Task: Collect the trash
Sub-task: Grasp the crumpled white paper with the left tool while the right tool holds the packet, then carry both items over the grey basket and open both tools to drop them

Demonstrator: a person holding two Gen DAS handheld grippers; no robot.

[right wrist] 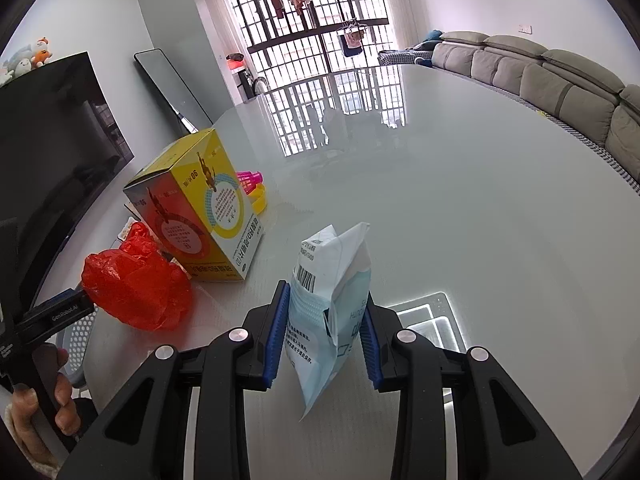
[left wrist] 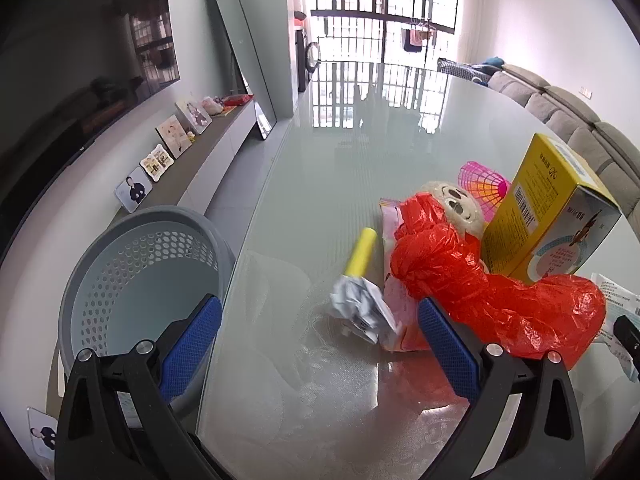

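My left gripper (left wrist: pixel 320 344) is open and empty, low over the table's left edge, with a crumpled white paper (left wrist: pixel 360 306) just ahead between its fingers. Beside the paper lie a yellow tube (left wrist: pixel 362 252), a pink wrapper (left wrist: pixel 394 224) and a red plastic bag (left wrist: pixel 492 296). The grey perforated bin (left wrist: pixel 132 280) stands below the table edge at the left. My right gripper (right wrist: pixel 324 332) is shut on a light blue and white packet (right wrist: pixel 328 308) and holds it upright above the table. The red bag (right wrist: pixel 136 284) lies to its left.
A yellow box (left wrist: pixel 548 220) stands on the glass table (left wrist: pixel 380 140), also in the right wrist view (right wrist: pixel 200 208). Behind it are a plush toy (left wrist: pixel 456 204) and a pink mesh toy (left wrist: pixel 482 186). A grey sofa (right wrist: pixel 540 76) runs along the right.
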